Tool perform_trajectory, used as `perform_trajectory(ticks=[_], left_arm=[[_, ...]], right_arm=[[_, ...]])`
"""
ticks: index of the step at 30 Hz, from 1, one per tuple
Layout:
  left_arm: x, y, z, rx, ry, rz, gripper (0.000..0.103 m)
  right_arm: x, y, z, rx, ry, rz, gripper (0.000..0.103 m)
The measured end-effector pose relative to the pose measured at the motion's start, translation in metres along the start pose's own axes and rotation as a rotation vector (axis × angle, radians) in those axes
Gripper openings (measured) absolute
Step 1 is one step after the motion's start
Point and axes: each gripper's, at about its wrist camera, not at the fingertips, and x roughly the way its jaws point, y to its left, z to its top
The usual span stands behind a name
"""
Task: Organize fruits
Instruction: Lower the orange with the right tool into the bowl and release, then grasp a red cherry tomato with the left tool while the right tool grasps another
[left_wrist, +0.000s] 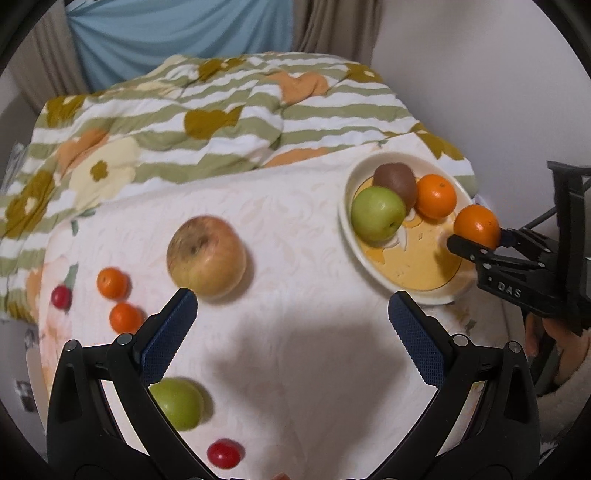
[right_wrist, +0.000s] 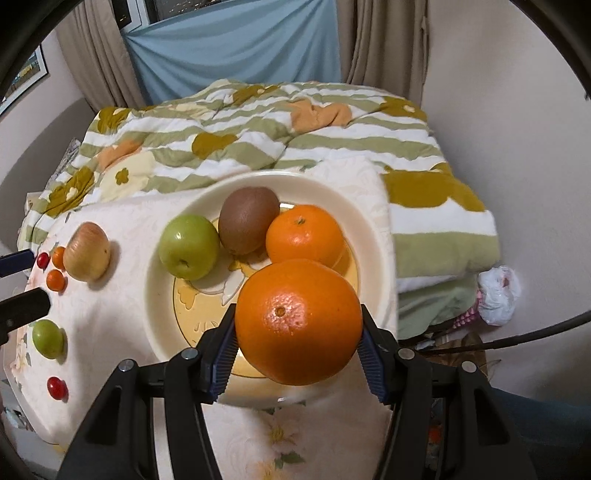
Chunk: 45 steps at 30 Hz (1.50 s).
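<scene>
My right gripper (right_wrist: 298, 325) is shut on a large orange (right_wrist: 298, 320) and hangs over the near side of the cream plate (right_wrist: 162, 295). In the plate lie a green apple (right_wrist: 189, 246), a brown kiwi (right_wrist: 248, 219) and a second orange (right_wrist: 304, 234). The left wrist view shows that same gripper (left_wrist: 476, 236) with its orange (left_wrist: 476, 225) above the plate's (left_wrist: 347, 225) right rim. My left gripper (left_wrist: 291, 314) is open and empty above the tablecloth. Just beyond its left finger sits a big yellow-red apple (left_wrist: 206, 256). A small green apple (left_wrist: 181, 404) is partly hidden behind that finger.
Two small oranges (left_wrist: 112, 282) (left_wrist: 125, 317) and two red cherry-like fruits (left_wrist: 61, 297) (left_wrist: 223, 453) lie on the white cloth at the left. A striped floral quilt (left_wrist: 207, 122) is bunched behind the table. A wall stands to the right, curtains at the back.
</scene>
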Motion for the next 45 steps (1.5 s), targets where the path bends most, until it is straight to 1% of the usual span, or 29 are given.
perform_trajectory(ticks=[4,8,13,14,15,16,17,18,21,22,23,26,30,36,43,45], left_arm=[[0.001,0.003,-0.009,-0.017,0.004,0.015,0.103],[0.001,0.006,-0.017,-0.039,0.016,0.024,0.103],[-0.005,0.008,-0.025,-0.06,0.009,0.03,0.103],[-0.006,0.008,-0.026,-0.062,0.007,0.032,0.103],[-0.007,0.009,-0.027,-0.066,0.005,0.035,0.103],[-0.008,0.009,-0.028,-0.071,0.004,0.036,0.103],[-0.009,0.01,-0.029,-0.075,0.003,0.037,0.103],[-0.011,0.01,-0.03,-0.082,0.001,0.038,0.103],[-0.015,0.011,-0.033,-0.09,-0.003,0.04,0.103],[-0.017,0.011,-0.034,-0.092,-0.007,0.043,0.103],[-0.019,0.011,-0.035,-0.093,-0.01,0.045,0.103],[-0.028,0.01,-0.036,-0.096,-0.024,0.049,0.103],[-0.045,0.012,-0.037,-0.097,-0.056,0.054,0.103],[-0.072,0.023,-0.045,-0.133,-0.094,0.084,0.103],[-0.108,0.043,-0.059,-0.141,-0.131,0.168,0.103],[-0.118,0.05,-0.062,-0.14,-0.142,0.185,0.103]], right_arm=[[0.012,0.002,-0.001,-0.028,-0.006,-0.001,0.055],[0.016,0.006,-0.003,-0.063,-0.012,-0.007,0.055],[0.018,0.008,-0.007,-0.09,-0.009,-0.023,0.055],[0.017,0.008,-0.007,-0.09,-0.014,-0.023,0.058],[0.012,0.007,-0.007,-0.093,-0.04,-0.022,0.063],[0.01,0.008,-0.006,-0.097,-0.054,-0.024,0.079],[0.006,0.008,-0.004,-0.107,-0.075,-0.027,0.092],[0.004,0.009,-0.004,-0.112,-0.091,-0.031,0.094],[-0.003,0.008,-0.002,-0.095,-0.119,-0.028,0.095],[-0.005,0.007,-0.002,-0.089,-0.12,-0.013,0.1],[-0.007,0.007,-0.002,-0.088,-0.12,-0.007,0.102],[-0.014,0.006,-0.002,-0.092,-0.137,-0.041,0.102],[-0.032,0.008,0.0,-0.113,-0.149,-0.031,0.102],[-0.059,0.016,0.004,-0.147,-0.151,-0.065,0.102],[-0.092,0.026,0.002,-0.12,-0.182,-0.005,0.103],[-0.101,0.031,0.0,-0.117,-0.19,0.001,0.103]])
